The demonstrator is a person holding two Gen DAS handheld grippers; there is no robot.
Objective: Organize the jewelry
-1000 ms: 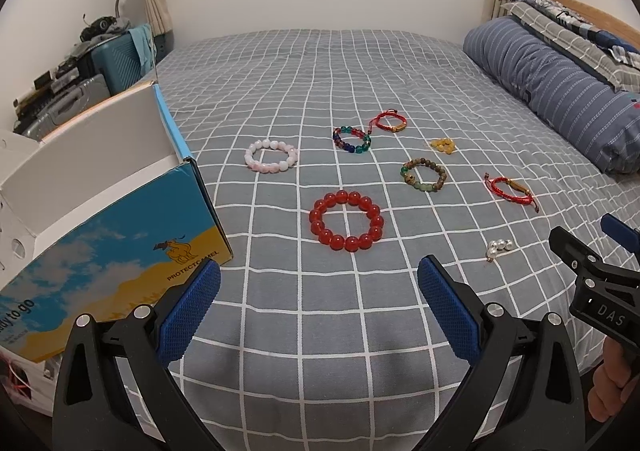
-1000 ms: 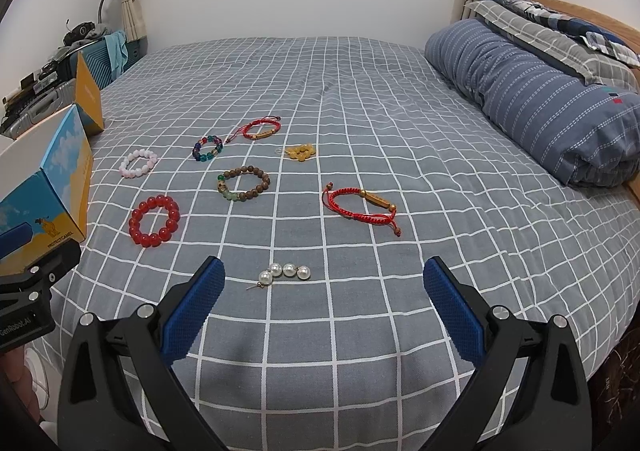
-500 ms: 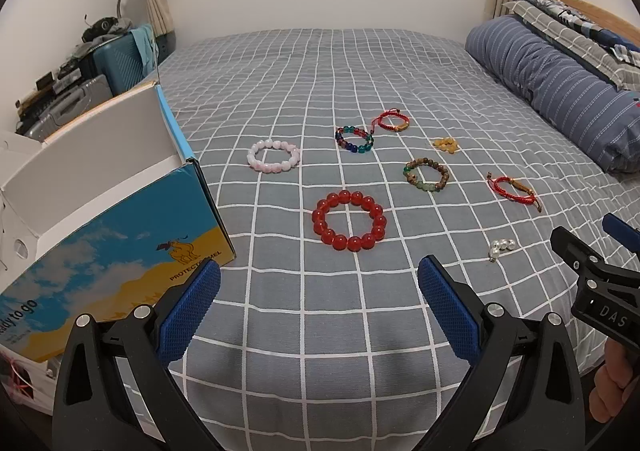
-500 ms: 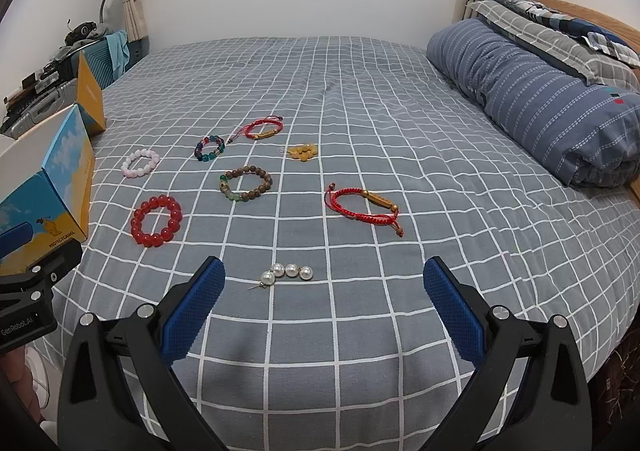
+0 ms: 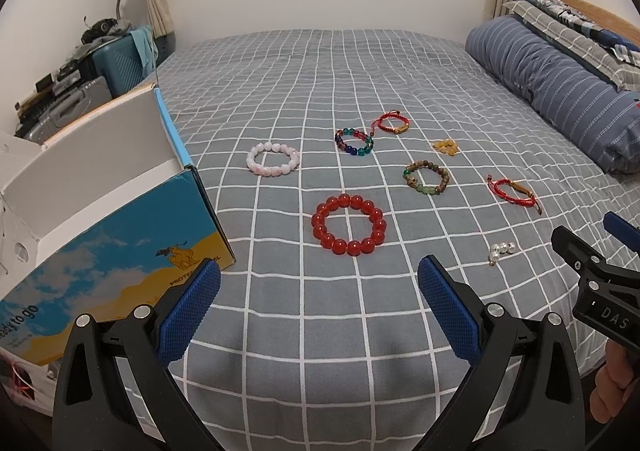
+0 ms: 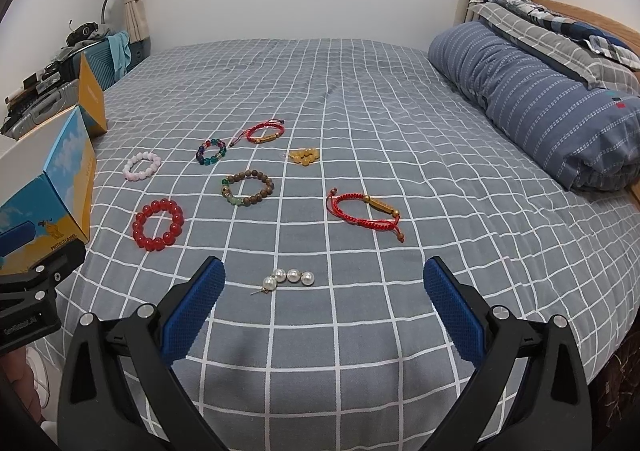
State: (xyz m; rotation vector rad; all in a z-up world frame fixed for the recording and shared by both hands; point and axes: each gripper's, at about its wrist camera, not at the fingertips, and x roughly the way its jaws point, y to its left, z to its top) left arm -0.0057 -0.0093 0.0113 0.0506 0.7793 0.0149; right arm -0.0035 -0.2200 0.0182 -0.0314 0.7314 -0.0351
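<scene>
Jewelry lies spread on the grey checked bed (image 5: 320, 83). A red bead bracelet (image 5: 349, 225) lies just ahead of my open, empty left gripper (image 5: 318, 303). Beyond it are a pink bracelet (image 5: 273, 158), a multicolour one (image 5: 354, 141) and a brown one (image 5: 425, 178). A pearl piece (image 6: 289, 278) lies just ahead of my open, empty right gripper (image 6: 324, 305), with a red cord bracelet (image 6: 366, 213) beyond. A second red cord bracelet (image 6: 264, 132) and an amber piece (image 6: 305, 155) lie farther back. An open blue-and-yellow box (image 5: 104, 219) sits at the left.
A rolled striped duvet (image 6: 540, 103) lies along the bed's right side. Suitcases and clutter (image 5: 80, 91) stand beyond the box at the left. The bed's near edge runs just under both grippers.
Both grippers have drifted slightly back and up, so the jewelry sits a little lower in view. Nothing was picked up or moved.
</scene>
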